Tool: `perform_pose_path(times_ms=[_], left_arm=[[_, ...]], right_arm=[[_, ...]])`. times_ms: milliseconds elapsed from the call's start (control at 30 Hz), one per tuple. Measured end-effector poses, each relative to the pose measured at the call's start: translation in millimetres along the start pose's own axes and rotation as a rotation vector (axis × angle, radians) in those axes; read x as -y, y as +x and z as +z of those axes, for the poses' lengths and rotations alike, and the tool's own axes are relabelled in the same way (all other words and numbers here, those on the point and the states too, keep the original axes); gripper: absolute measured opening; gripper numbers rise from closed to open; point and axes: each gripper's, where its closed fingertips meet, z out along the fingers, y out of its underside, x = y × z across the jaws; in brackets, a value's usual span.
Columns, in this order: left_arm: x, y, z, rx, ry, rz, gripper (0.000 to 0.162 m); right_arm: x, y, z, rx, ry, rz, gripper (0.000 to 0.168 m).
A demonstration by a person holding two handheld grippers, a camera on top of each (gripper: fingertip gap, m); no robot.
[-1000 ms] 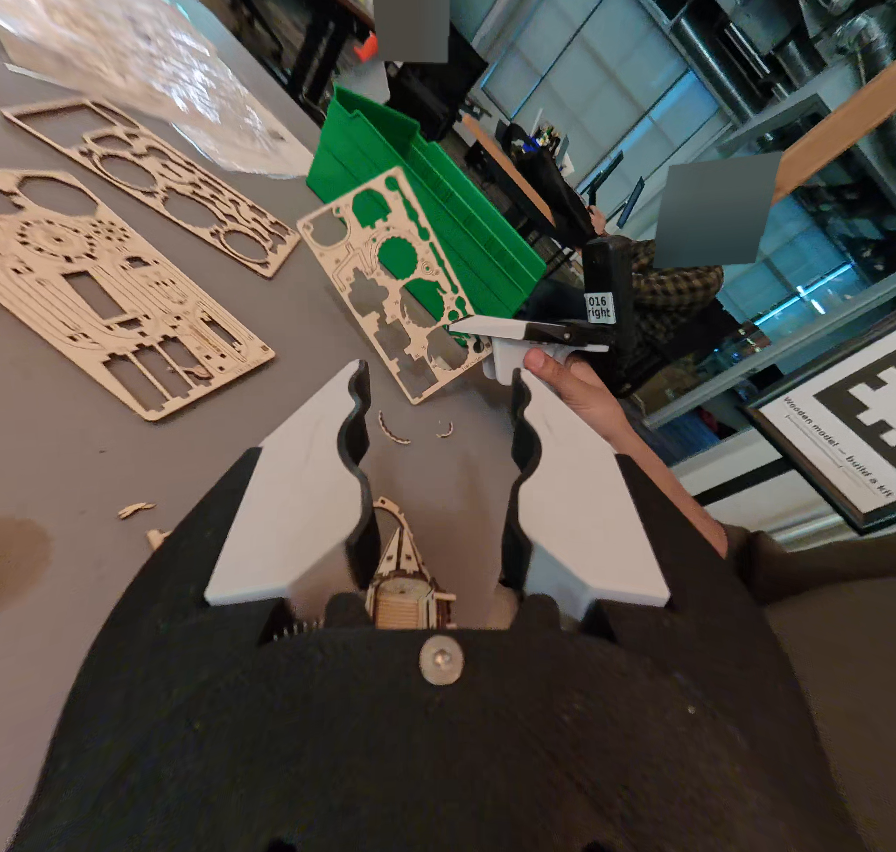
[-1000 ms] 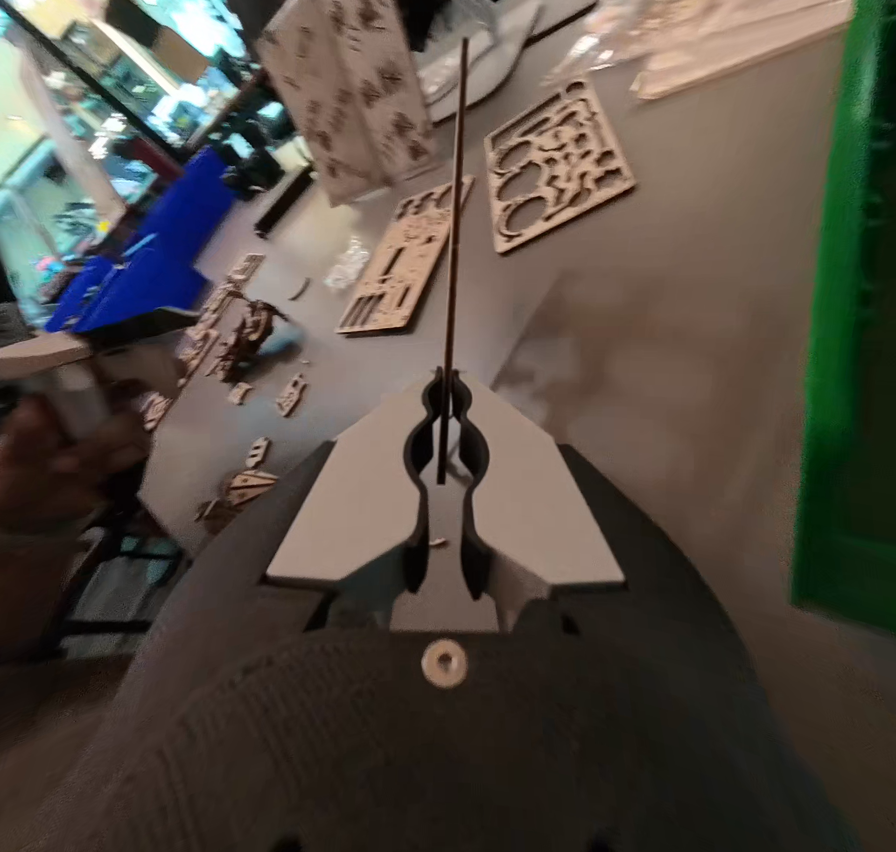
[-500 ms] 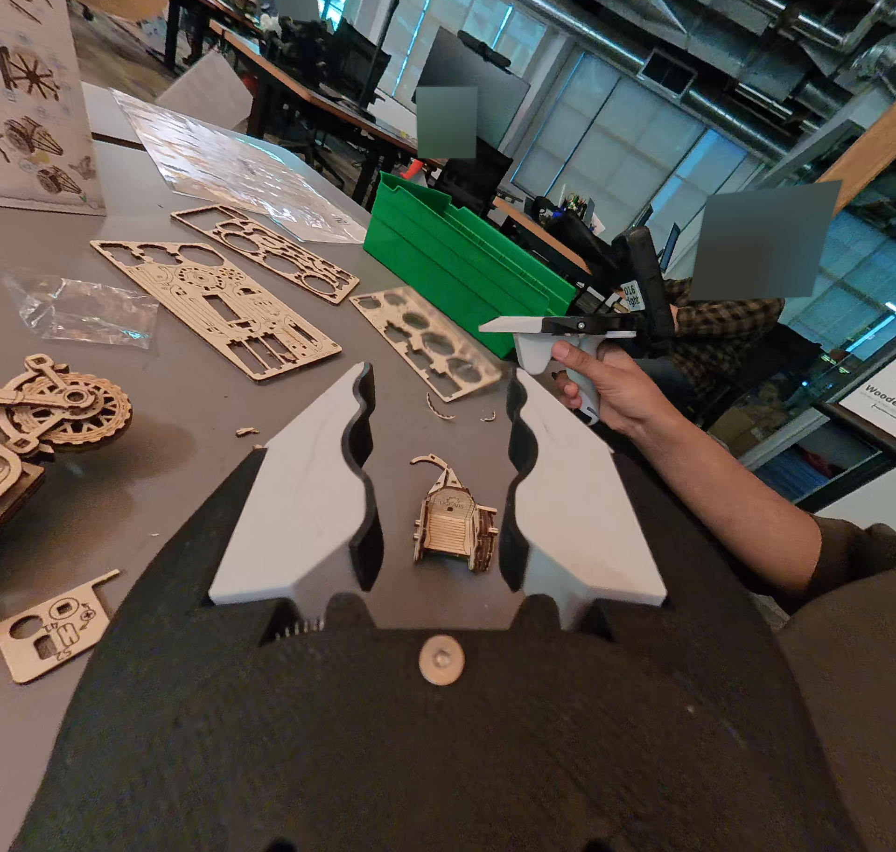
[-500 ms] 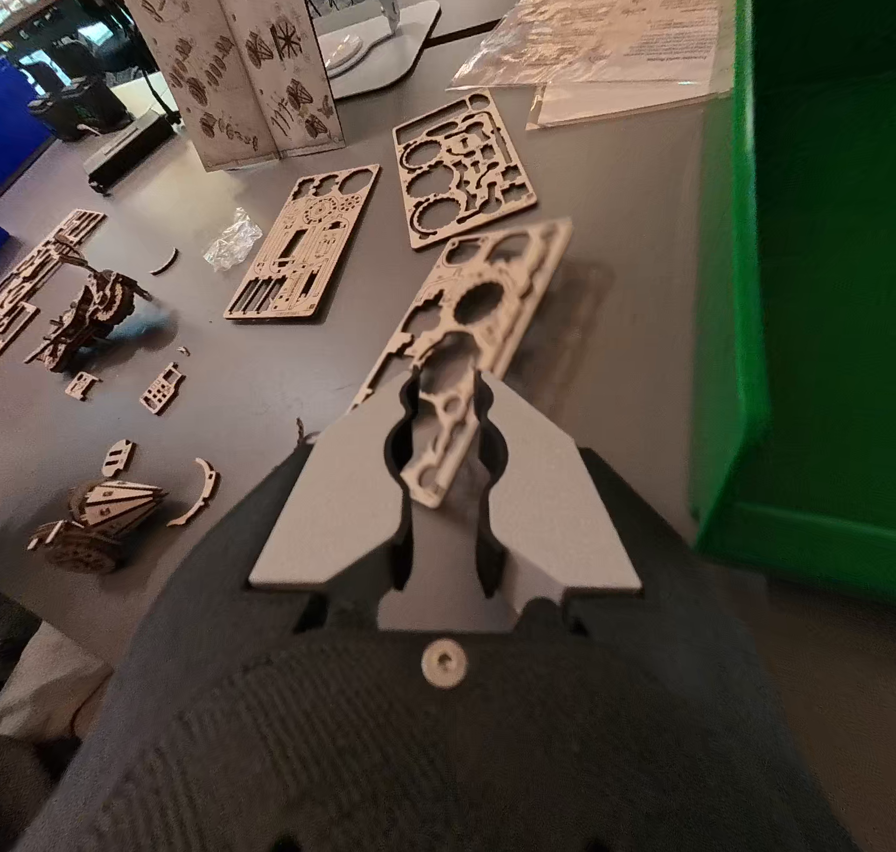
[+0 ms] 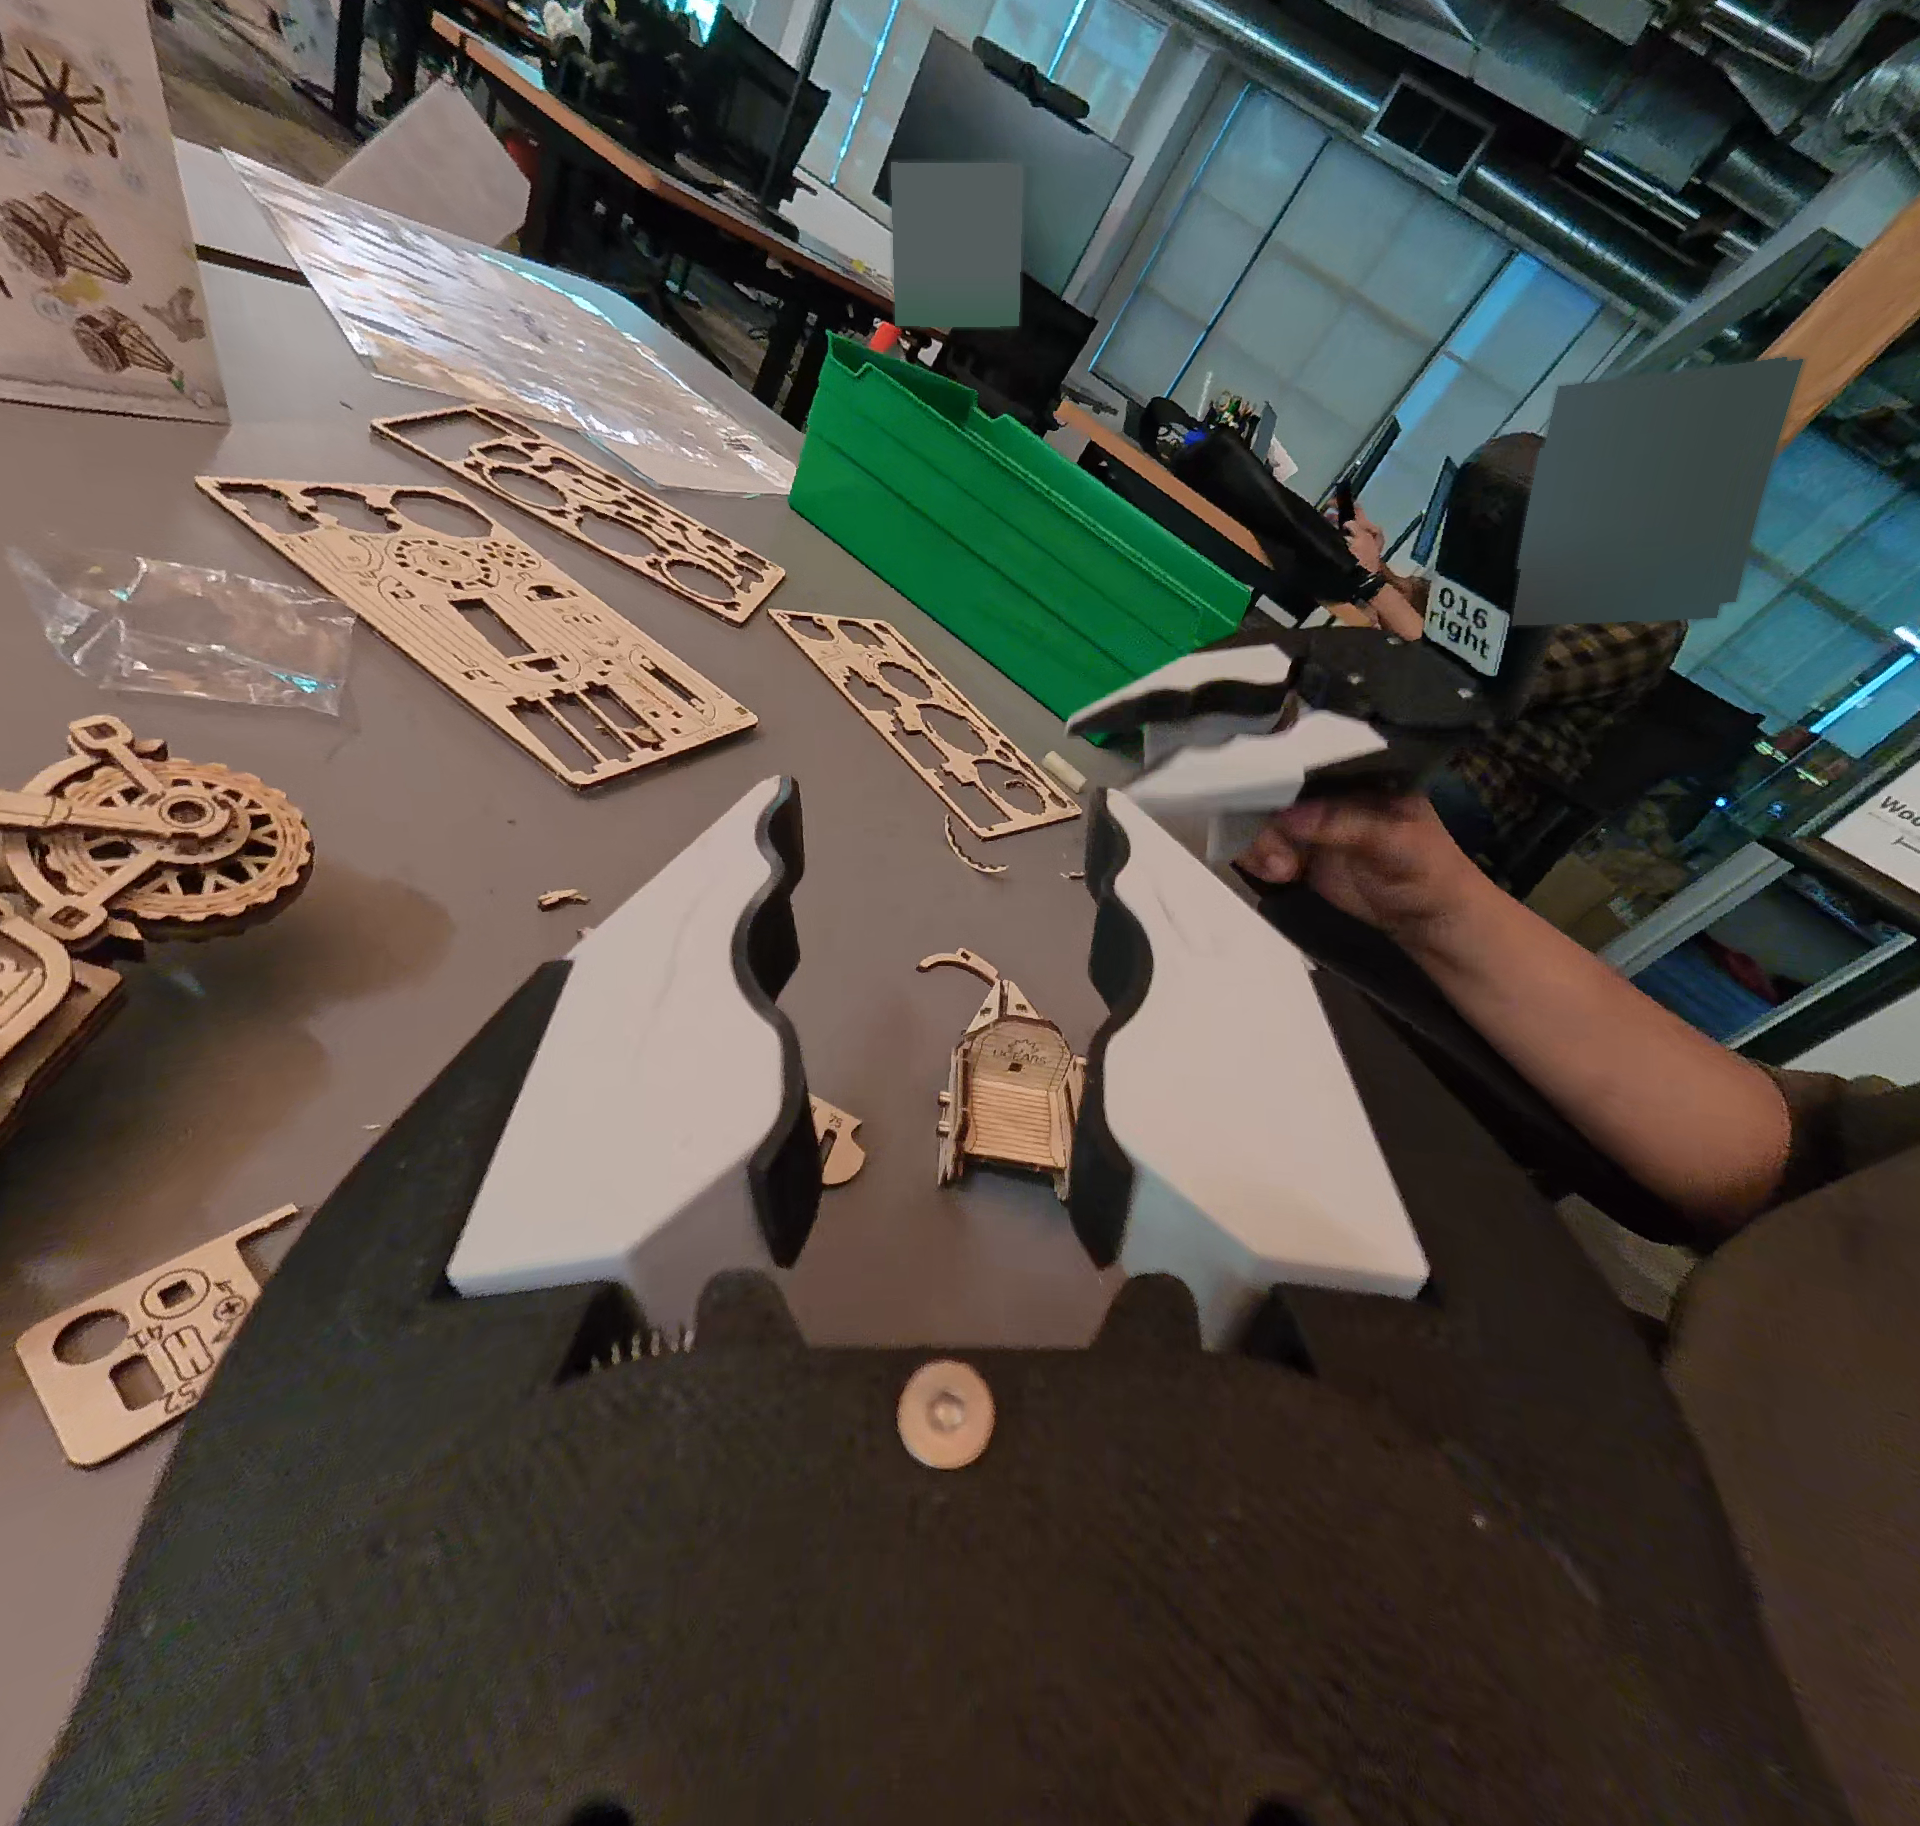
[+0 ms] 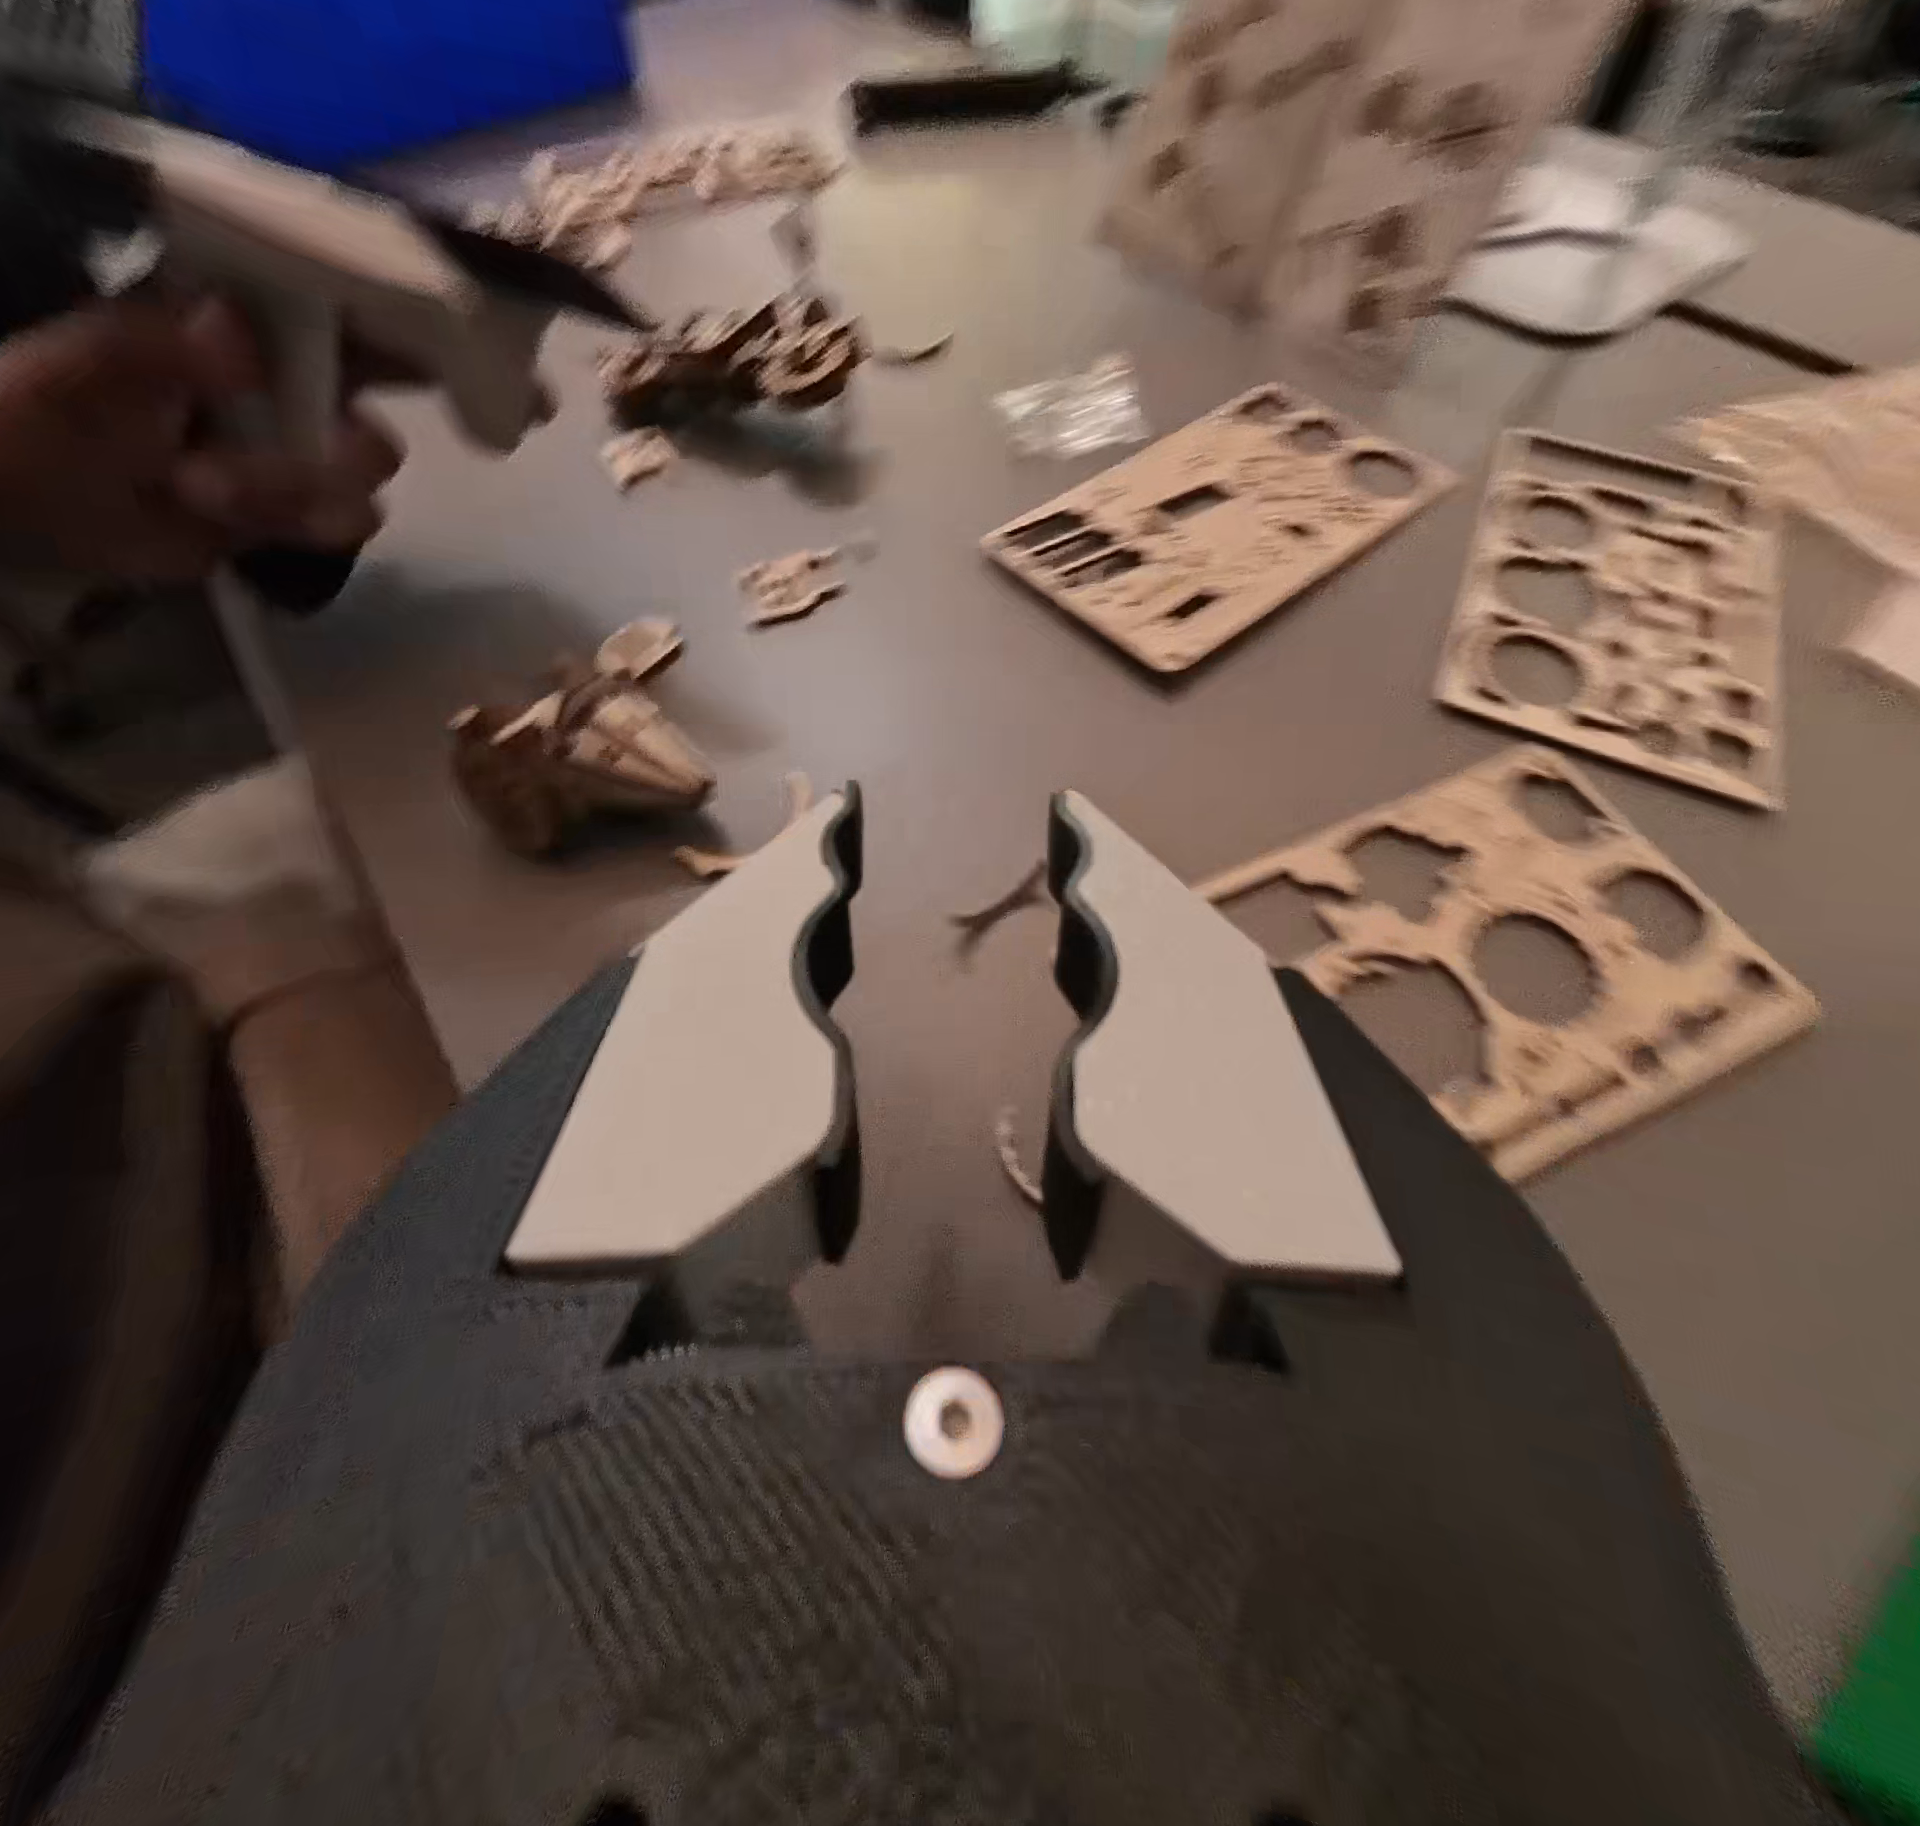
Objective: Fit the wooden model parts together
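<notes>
My left gripper (image 5: 940,810) is open and empty, low over the grey table (image 5: 436,945). A small wooden sub-assembly (image 5: 1013,1090) lies on the table between its fingers, nearer the right one, untouched. My right gripper (image 6: 956,805) is open and empty above the table; it also shows in the left wrist view (image 5: 1195,737), held by a hand. A thin curved wooden piece (image 6: 997,909) lies between its tips. The sub-assembly (image 6: 582,748) lies to its left. A punched-out wooden sheet (image 6: 1507,955) lies flat to its right. The right wrist view is blurred.
A wheeled wooden assembly (image 5: 156,841) sits at the left. Two more wooden sheets (image 5: 468,623) (image 5: 592,498) lie farther back, with a third (image 5: 925,727) by the green bin (image 5: 997,540). A plastic bag (image 5: 177,623) and a small cut-out piece (image 5: 135,1350) lie at the left. The grippers' ends are close to 15 cm from one another.
My right gripper laid the upright wooden sheet flat on the table, opened and swung left off it. My left gripper stayed open and drew back, bringing the sub-assembly fully into view.
</notes>
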Motion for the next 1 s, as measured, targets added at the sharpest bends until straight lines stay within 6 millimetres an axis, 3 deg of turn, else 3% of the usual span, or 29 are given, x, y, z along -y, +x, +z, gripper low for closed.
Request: perform_pose_path(times_ms=[167, 333, 433, 600, 667, 767, 867, 1000], left_arm=[[-8, 1, 3, 0.001, -0.038, 0.028, 0.052], [-17, 2, 2, 0.014, -0.077, 0.071, 0.052], [-19, 3, 0, 0.014, -0.084, 0.067, 0.052], [-20, 3, -5, 0.021, -0.079, 0.066, 0.051], [-19, 5, -6, 0.020, -0.072, 0.086, 0.051], [-6, 19, -12, 0.010, 0.001, 0.206, 0.034], [1, 39, -18, 0.031, 0.053, 0.434, 0.024], [-15, 65, -9, 0.053, 0.004, 0.711, 0.022]], right_arm=[[-26, -43, 43, 0.118, -0.210, -0.119, 0.044], [-42, -55, 62, 0.204, -0.287, -0.126, 0.069], [-42, -48, 59, 0.207, -0.293, -0.132, 0.039], [-44, -38, 51, 0.196, -0.292, -0.114, 0.039], [-32, -31, 46, 0.161, -0.234, -0.112, 0.040], [2, -26, 34, 0.140, -0.067, -0.062, 0.040], [30, -38, 21, 0.223, 0.087, 0.048, 0.039], [36, -59, 18, 0.353, 0.132, 0.150, 0.039]])
